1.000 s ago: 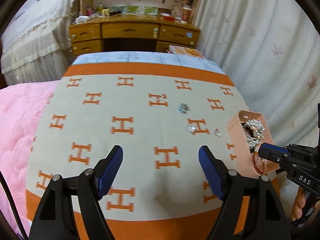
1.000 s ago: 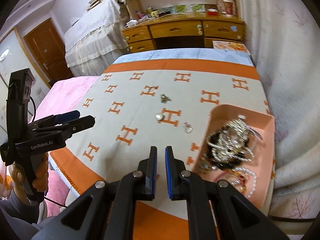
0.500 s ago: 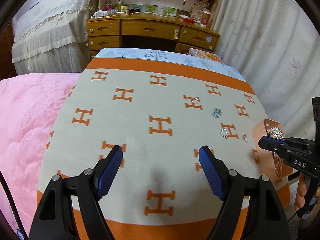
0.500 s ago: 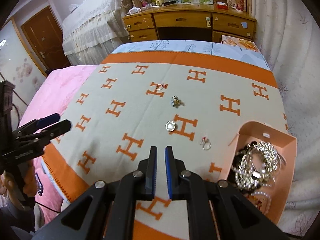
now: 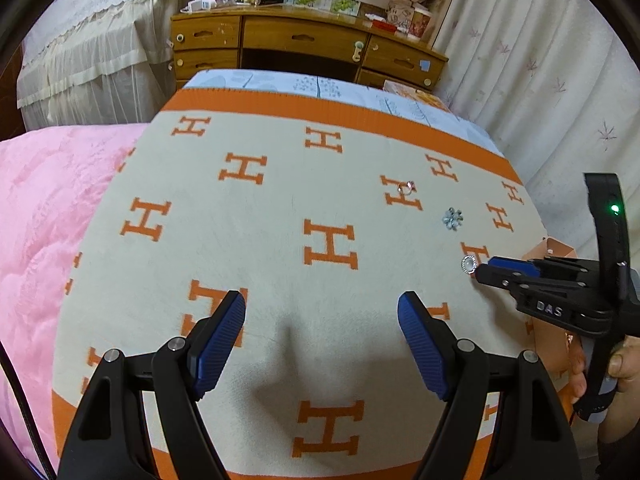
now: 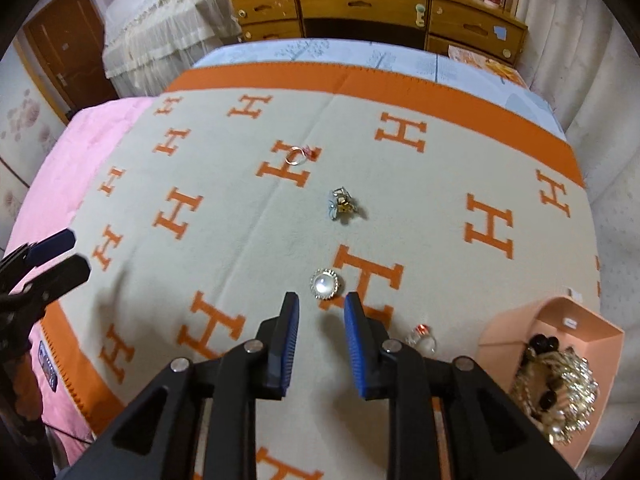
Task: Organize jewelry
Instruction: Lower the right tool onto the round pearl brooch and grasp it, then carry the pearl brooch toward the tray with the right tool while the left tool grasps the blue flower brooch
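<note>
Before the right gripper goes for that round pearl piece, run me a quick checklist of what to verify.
1. Right gripper empty, jaws opening: ok.
2. Round pearl piece just ahead of its fingertips, not yet between them: ok.
3. Gap wide enough for the piece: cannot tell.
4. Small ring beside the right finger, clear of the path: ok.
5. Left gripper open, empty, away from the piece: ok.
6. Peach tray within reach: ok.

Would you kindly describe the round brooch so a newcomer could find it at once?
On the H-patterned blanket, look just ahead of the right claw, whose jaws are opening with nothing between them. The brooch lies there: a round pearl disc with a sparkly rim, unlike the thin ring and the cluster piece farther off.
</note>
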Tool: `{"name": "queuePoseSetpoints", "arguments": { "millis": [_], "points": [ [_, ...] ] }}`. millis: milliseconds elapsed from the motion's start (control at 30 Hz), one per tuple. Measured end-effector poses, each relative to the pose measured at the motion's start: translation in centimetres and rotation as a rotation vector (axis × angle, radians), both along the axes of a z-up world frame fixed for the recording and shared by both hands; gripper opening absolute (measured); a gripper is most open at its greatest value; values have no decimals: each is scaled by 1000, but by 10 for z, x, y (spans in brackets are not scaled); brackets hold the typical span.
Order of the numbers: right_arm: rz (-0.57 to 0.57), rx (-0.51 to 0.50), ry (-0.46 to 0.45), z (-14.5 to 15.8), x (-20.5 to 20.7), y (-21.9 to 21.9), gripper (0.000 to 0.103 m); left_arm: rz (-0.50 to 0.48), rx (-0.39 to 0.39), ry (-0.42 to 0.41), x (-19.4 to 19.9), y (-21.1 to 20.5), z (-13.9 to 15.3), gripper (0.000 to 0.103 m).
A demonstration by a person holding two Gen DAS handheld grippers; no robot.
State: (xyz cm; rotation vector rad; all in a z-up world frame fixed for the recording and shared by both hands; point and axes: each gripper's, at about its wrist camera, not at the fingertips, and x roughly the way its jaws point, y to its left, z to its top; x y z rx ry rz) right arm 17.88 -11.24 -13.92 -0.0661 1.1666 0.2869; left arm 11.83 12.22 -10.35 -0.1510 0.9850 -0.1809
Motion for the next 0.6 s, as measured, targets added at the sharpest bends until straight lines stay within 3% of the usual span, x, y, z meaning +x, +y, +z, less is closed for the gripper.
{"name": "queuePoseSetpoints", "arguments": {
  "millis": [100, 367, 600],
  "points": [
    [-12, -17, 22, -9, 7, 4, 24, 0, -3, 11, 3, 1, -6, 77],
    [25, -142, -66, -11, 3, 21, 24, 0, -18, 32, 11, 1, -13, 77],
    [24, -114, -79, -12, 3, 16, 21, -29, -7, 25, 17, -12, -10, 77]
  ]
}}
